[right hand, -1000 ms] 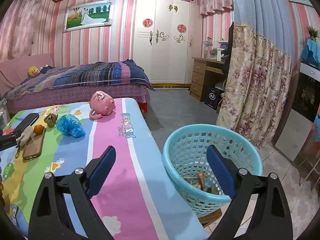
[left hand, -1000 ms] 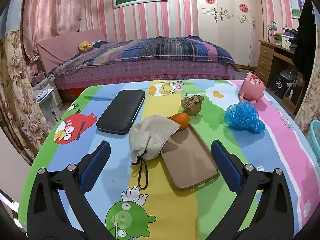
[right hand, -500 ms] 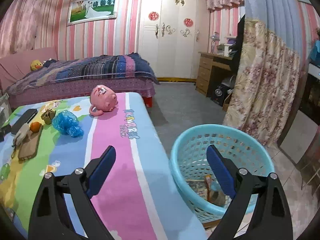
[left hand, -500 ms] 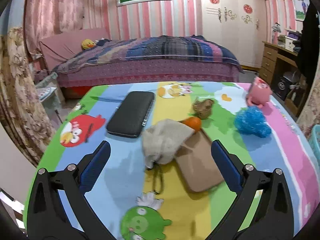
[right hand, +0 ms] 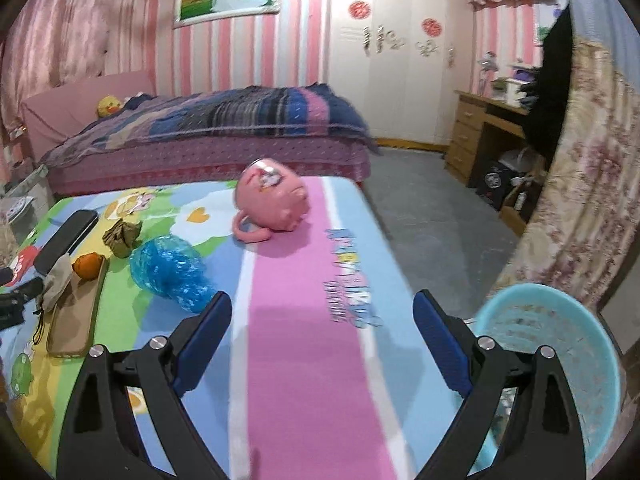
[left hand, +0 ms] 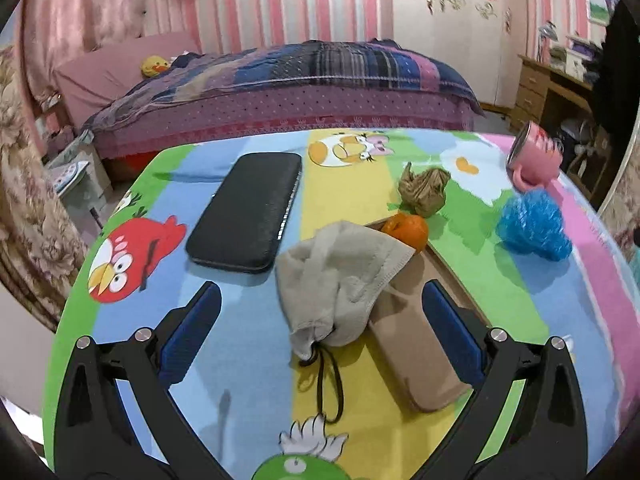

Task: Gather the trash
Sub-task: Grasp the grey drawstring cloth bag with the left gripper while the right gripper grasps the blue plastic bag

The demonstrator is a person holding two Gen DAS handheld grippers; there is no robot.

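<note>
While both grippers stand empty, the count of trash remaining on the cartoon-print tablecloth (left hand: 248,340) reads as follows.

Item: crumpled brown paper wad (left hand: 425,194), lying just beyond the orange fruit or peel (left hand: 407,230); not yet collected.

Item: crumpled blue plastic wrapper (right hand: 172,274), lying near the right gripper's left finger, apart from it; not yet collected.

Item: orange fruit or peel, resting at the far end of the flat tan case (left hand: 416,336); whether it counts as trash cannot be told.

Not trash, by judgement: grey drawstring pouch (left hand: 340,284), black rectangular case (left hand: 250,210), tan case, pink pig-faced mug (right hand: 274,202) tipped on its side.

Receptacle: light blue perforated plastic basket (right hand: 560,364), on the floor off the table's right edge (contents too blurred to read).

Left gripper (left hand: 322,334): fingers spread wide, nothing between them, hovering over the pouch and tan case.

Right gripper (right hand: 322,344): fingers spread wide, nothing between them, above the pink stripe.

Progress, as judged: at least two pieces left on the table; none in hand.
</note>
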